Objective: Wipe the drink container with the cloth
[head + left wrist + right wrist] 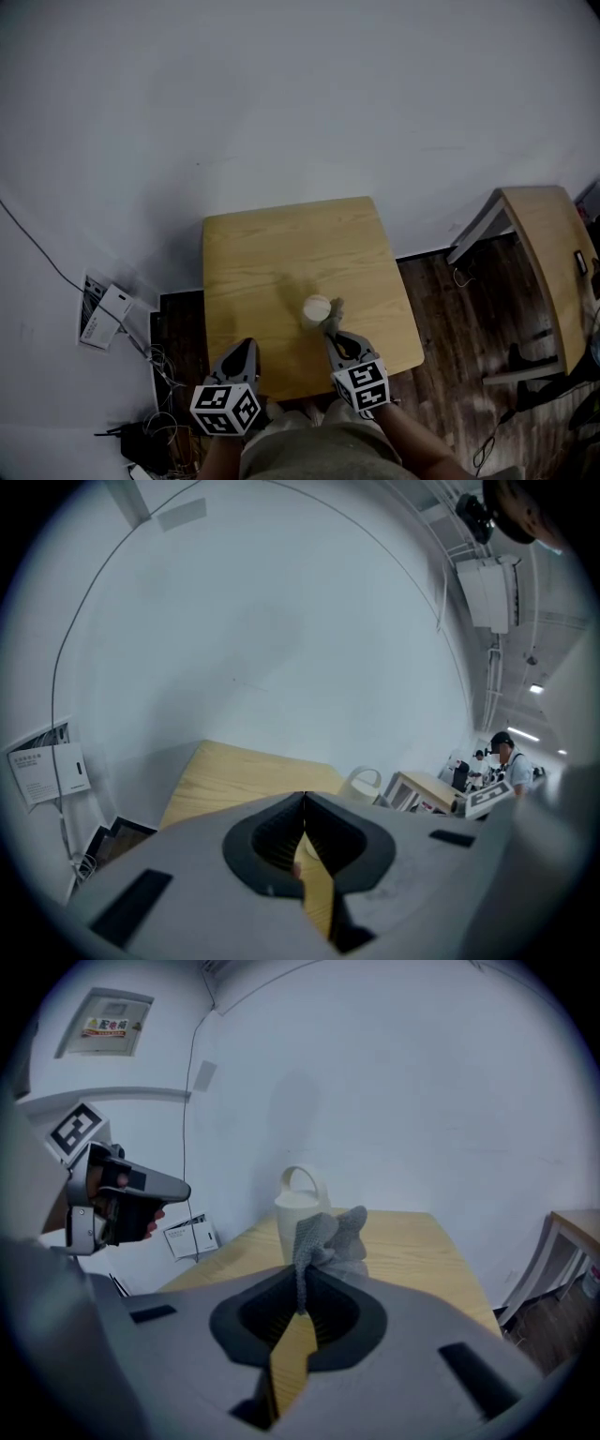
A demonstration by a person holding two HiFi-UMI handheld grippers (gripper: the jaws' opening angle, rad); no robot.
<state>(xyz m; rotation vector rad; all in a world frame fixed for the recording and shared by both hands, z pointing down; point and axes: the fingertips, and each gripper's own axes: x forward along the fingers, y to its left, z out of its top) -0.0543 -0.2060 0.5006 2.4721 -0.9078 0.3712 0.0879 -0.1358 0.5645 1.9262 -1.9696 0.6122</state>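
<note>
Drink container (pixel 300 1213) stands unheld on the near half of the table (pixel 262 244), just beyond the cloth (pixel 330 1238) clamped in the right gripper (pixel 301 1305). Left gripper (pixel 304 797), jaws together on nothing, sits apart to the left, so a firm wipe could shove or tip it.

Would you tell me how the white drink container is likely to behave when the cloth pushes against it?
It probably slides or tips easily: the drink container stands free on the smooth table, taller than wide, and the left gripper is shut away from it. The cloth pinched in the right gripper looks limp, so it likely pushes softly.
</note>
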